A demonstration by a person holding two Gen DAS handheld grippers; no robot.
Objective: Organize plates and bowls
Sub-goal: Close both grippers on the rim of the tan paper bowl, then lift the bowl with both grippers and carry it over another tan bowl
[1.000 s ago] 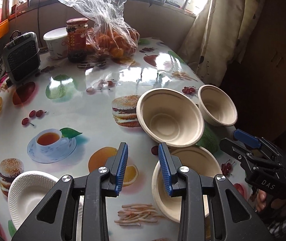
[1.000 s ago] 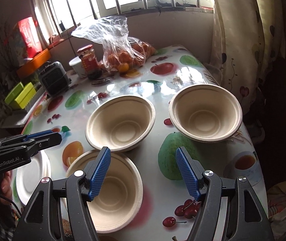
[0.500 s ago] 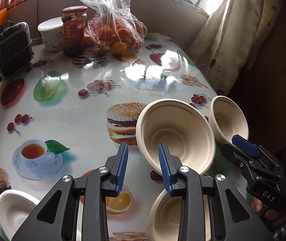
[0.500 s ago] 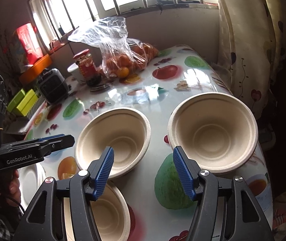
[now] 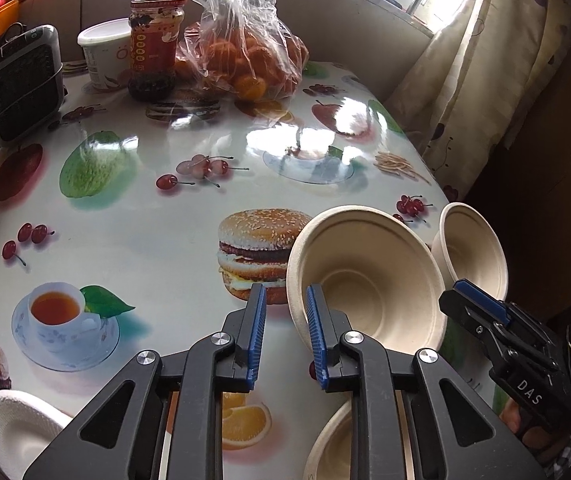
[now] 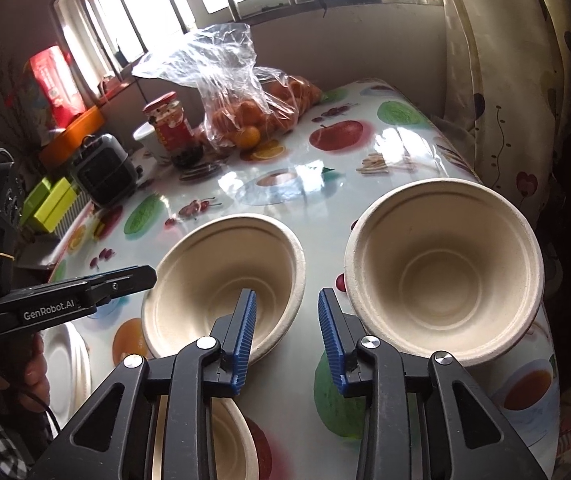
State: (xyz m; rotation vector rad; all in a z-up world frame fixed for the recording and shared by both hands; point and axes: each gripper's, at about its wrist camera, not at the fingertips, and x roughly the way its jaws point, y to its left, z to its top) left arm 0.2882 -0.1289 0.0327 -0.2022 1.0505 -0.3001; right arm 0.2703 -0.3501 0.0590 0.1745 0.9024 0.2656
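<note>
While both my grippers close, the left gripper (image 5: 283,332) stands narrow, nothing between its pads (middle bowl (image 5: 369,280) rim just right of it). Right gripper (image 6: 285,336) is narrow over the gap between middle bowl and right bowl (image 6: 443,264), gripping neither. Both bowls upright on the table (image 5: 157,216).

A clear plastic bag of oranges (image 5: 245,56) sits at the far end of the table (image 5: 145,208), which wears a glossy fruit-and-burger print cloth. Just beside the bag stands a red-lidded jar (image 5: 155,40), then a white tub (image 5: 103,58) and a small grey heater (image 5: 21,84). A patterned curtain (image 5: 481,80) hangs at the right.
</note>
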